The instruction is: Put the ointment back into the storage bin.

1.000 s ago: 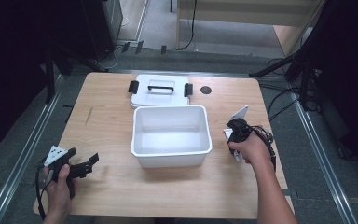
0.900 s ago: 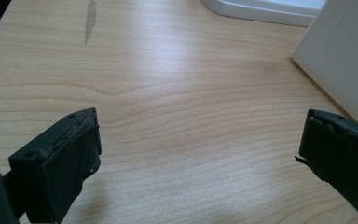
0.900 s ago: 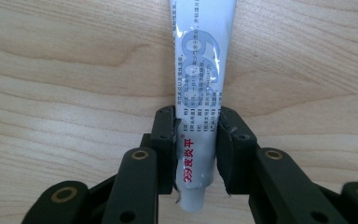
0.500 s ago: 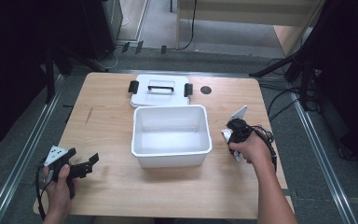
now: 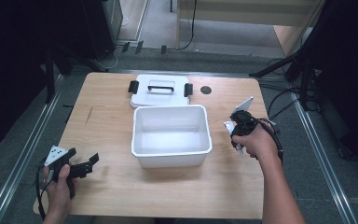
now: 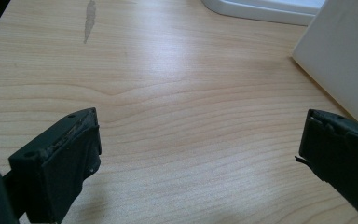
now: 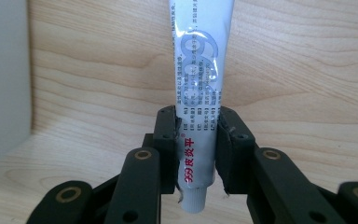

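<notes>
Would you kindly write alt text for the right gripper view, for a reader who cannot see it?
The right tongs are shut on a white tube with red and grey print, its cap end pointing toward the camera. Behind it lies the light wooden table, and the white wall of a bin stands at the left edge.

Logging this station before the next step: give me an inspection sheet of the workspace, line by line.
Surface: wooden table, one pale scuff mark toward its left side.
Job's things: white tube, red and grey print, cap toward the camera; open white bin mid-table, nothing seen inside; its lid with black handle and clips lies flat behind it.
Clutter: small dark round spot beside the lid.
Grippers: right gripper shut on the tube, right of the bin; left gripper open, nothing between its jaws, at the near left corner.
Cables: black cable at the right gripper.
Surroundings: grey floor, metal rails along both table sides, dark stands.
</notes>
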Demonstrator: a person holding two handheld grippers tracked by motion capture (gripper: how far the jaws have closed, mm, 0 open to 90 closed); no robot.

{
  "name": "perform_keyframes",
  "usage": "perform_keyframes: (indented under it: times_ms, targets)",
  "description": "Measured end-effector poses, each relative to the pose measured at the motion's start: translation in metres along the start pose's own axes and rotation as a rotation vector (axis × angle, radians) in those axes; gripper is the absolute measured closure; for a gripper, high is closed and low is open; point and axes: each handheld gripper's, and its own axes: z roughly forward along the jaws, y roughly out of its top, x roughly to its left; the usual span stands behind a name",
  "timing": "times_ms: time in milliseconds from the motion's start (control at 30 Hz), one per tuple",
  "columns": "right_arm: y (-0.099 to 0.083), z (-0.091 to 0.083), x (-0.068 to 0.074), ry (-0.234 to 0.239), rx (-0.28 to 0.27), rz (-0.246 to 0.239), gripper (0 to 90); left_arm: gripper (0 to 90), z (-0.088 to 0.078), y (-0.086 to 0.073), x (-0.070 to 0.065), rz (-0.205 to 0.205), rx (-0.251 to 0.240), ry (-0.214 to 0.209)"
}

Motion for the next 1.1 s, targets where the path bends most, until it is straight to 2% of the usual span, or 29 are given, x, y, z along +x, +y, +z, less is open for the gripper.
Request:
perform_keyframes:
  times_ms: [467, 800, 1100]
  targets:
    - [0.009, -0.038, 0.009, 0.024, -0.049, -0.004, 73.3, 0.0, 0.0, 0.0, 0.0, -0.002, 0.001, -0.001]
    - [0.014, -0.067, 0.02, 0.037, -0.09, -0.036, 73.3, 0.0, 0.0, 0.0, 0.0, -0.003, 0.004, -0.002]
    - [0.018, -0.08, 0.033, 0.039, -0.107, -0.072, 73.3, 0.0, 0.0, 0.0, 0.001, -0.003, 0.004, -0.002]
